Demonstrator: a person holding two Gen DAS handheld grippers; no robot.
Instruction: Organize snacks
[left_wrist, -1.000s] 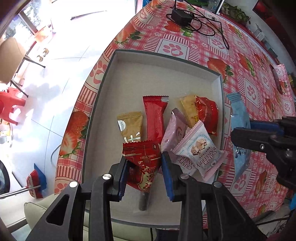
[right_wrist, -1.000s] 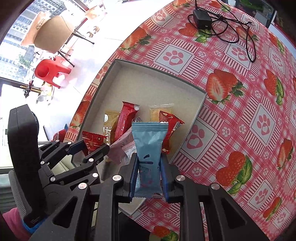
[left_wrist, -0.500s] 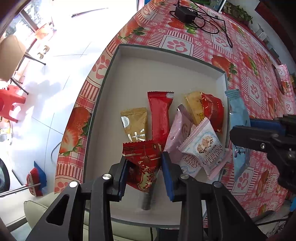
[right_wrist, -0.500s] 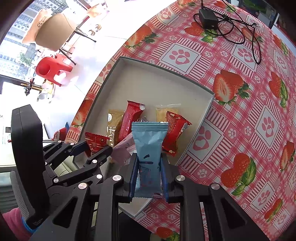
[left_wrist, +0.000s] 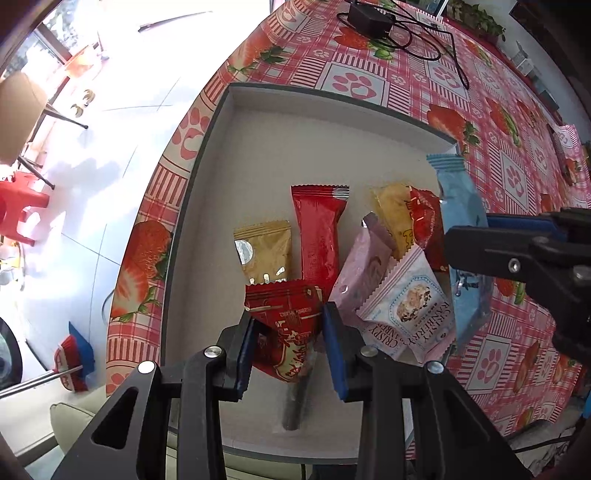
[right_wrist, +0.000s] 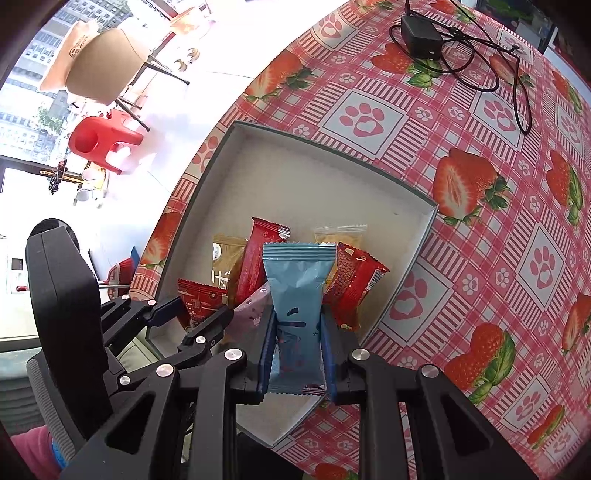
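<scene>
A shallow grey-white box (left_wrist: 295, 133) (right_wrist: 303, 173) lies on the strawberry tablecloth and holds several snack packets. My left gripper (left_wrist: 290, 341) is shut on a red snack packet (left_wrist: 286, 332), held above the box's near end; the packet also shows in the right wrist view (right_wrist: 201, 301). My right gripper (right_wrist: 297, 341) is shut on a light blue snack packet (right_wrist: 297, 295), held upright over the box's right side; it also shows in the left wrist view (left_wrist: 460, 206). Below lie a gold packet (left_wrist: 264, 251), a long red packet (left_wrist: 319, 229), a pink packet (left_wrist: 364, 269) and a cranberry crisp packet (left_wrist: 410, 306).
A black power adapter with its cable (right_wrist: 423, 35) lies on the far side of the table. The table's left edge drops to a white floor with a red stool (right_wrist: 99, 142) and a chair (right_wrist: 99, 62). Another packet (left_wrist: 565, 147) lies at the far right.
Both grippers have shifted slightly over the box, keeping hold of their packets. The blue packet now sits further over the box's right side.
</scene>
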